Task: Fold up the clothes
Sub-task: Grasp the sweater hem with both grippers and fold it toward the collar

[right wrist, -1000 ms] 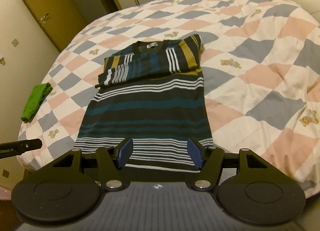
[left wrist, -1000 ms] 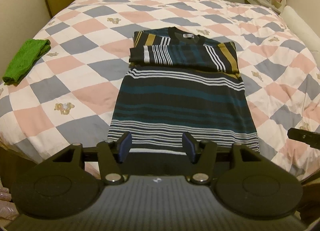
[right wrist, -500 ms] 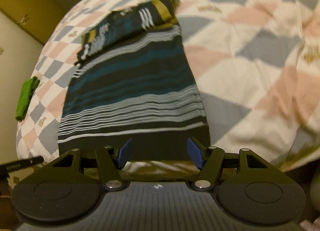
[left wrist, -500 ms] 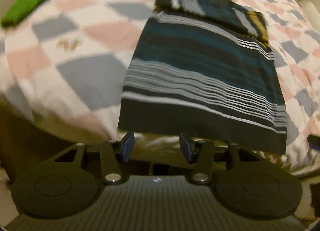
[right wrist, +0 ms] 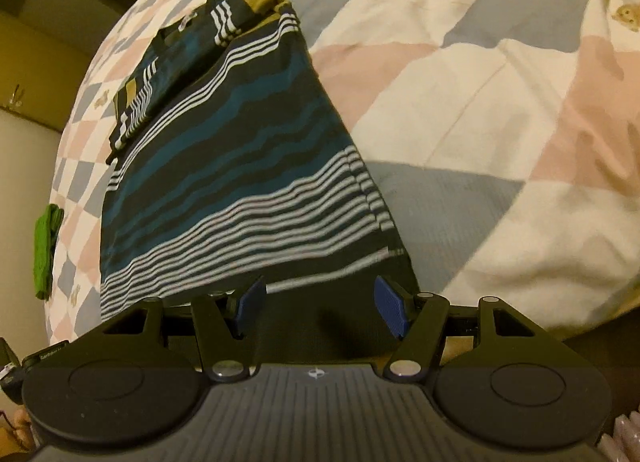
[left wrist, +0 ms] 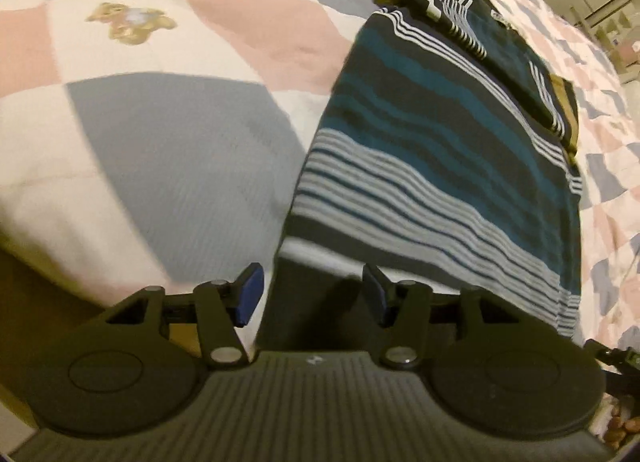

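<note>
Green cloth (right wrist: 47, 250) lies at the bed's (left wrist: 168, 129) left edge, well apart from the shirt (left wrist: 432, 149). Shirt lies flat on the bed, sleeves folded across the chest. Left hand-held gripper (left wrist: 313, 294): jaws apart, just been opening, hem's left corner between them, unclamped. Right hand-held gripper (right wrist: 319, 308): jaws apart over the hem's right corner, nothing gripped.

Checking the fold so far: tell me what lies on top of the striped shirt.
Its own sleeves lie folded across the chest of the striped shirt. The chest beneath them is covered. Nothing else rests on it.
</note>
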A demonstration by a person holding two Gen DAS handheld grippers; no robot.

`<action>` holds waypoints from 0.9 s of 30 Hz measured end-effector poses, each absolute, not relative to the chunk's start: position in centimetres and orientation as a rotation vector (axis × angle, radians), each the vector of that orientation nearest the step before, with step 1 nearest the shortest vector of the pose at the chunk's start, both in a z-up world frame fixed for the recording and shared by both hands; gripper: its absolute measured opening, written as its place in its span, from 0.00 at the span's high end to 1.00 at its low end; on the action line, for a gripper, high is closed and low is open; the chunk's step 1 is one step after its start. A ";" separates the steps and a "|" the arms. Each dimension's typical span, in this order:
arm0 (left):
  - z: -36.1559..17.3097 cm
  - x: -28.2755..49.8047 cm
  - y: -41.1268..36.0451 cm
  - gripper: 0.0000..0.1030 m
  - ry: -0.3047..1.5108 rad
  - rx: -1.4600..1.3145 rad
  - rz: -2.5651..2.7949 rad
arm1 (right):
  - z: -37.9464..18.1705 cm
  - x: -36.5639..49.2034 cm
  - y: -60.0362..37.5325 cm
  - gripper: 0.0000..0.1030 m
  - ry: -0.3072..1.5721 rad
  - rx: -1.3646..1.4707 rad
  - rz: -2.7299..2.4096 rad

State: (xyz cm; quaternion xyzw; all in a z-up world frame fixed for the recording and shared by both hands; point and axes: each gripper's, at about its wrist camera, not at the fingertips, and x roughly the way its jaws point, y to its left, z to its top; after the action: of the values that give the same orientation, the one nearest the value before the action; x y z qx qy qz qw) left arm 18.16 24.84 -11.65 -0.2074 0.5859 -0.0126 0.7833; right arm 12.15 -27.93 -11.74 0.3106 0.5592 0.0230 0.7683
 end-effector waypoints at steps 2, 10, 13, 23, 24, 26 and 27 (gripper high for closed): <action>-12.2 19.0 25.0 0.45 1.268 -0.463 -0.051 | -12.3 12.9 -28.2 0.39 1.207 0.678 0.050; -13.8 19.6 25.0 0.37 1.310 -0.496 -0.176 | -15.4 14.2 -29.5 0.36 1.257 0.697 0.006; -14.1 19.3 25.0 0.37 1.329 -0.508 -0.201 | -16.7 13.1 -29.1 0.36 1.297 0.715 0.029; -11.7 20.1 25.1 0.95 1.335 -0.592 -0.272 | -15.3 13.3 -29.9 0.93 1.351 0.831 0.149; -10.8 20.5 25.5 0.95 1.317 -0.621 -0.281 | -14.6 13.4 -30.3 0.93 1.347 0.853 0.165; -9.1 21.2 26.3 0.95 1.281 -0.680 -0.298 | -12.9 14.2 -31.1 0.93 1.305 0.918 0.182; -8.2 21.6 26.7 0.95 1.262 -0.708 -0.306 | -12.0 14.7 -31.4 0.93 1.277 0.952 0.189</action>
State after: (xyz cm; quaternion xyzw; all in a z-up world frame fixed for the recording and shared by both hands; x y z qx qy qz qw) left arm 21.64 26.66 -8.24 -0.3227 0.5751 -0.1393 0.7387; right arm 14.66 -31.39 -12.01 0.4264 0.5721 0.0848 0.6955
